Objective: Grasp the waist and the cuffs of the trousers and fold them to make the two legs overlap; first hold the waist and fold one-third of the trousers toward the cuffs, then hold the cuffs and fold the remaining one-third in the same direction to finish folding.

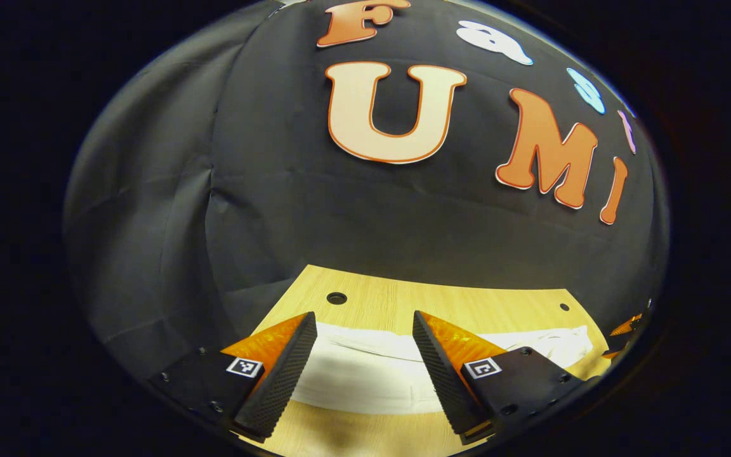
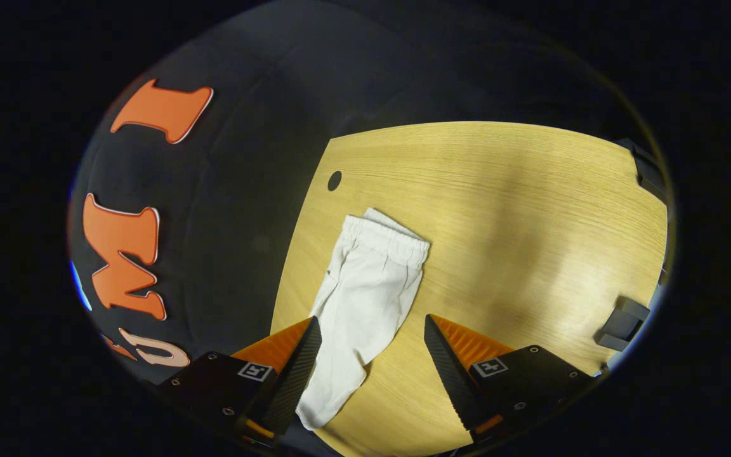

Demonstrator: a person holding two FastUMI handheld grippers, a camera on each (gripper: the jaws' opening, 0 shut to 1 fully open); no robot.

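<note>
White trousers (image 2: 368, 298) lie flat on the wooden table (image 2: 518, 209), legs overlapped, elastic waist (image 2: 388, 240) at the far end and cuffs (image 2: 321, 409) near my right gripper. My right gripper (image 2: 372, 374) hovers open above the cuff end, nothing between its fingers. In the left gripper view the trousers (image 1: 359, 374) stretch sideways across the table (image 1: 403, 298). My left gripper (image 1: 359, 374) is open above their middle, holding nothing. At the far right edge of that view, part of the other gripper (image 1: 625, 327) shows near the trousers' end.
The black cloth wall (image 1: 372, 209) closes the table's far side. Round holes (image 1: 336, 298) (image 2: 334, 181) sit in the tabletop near the wall. Dark fixtures (image 2: 622, 320) stand at the table's right edge. Bare wood spreads right of the trousers in the right gripper view.
</note>
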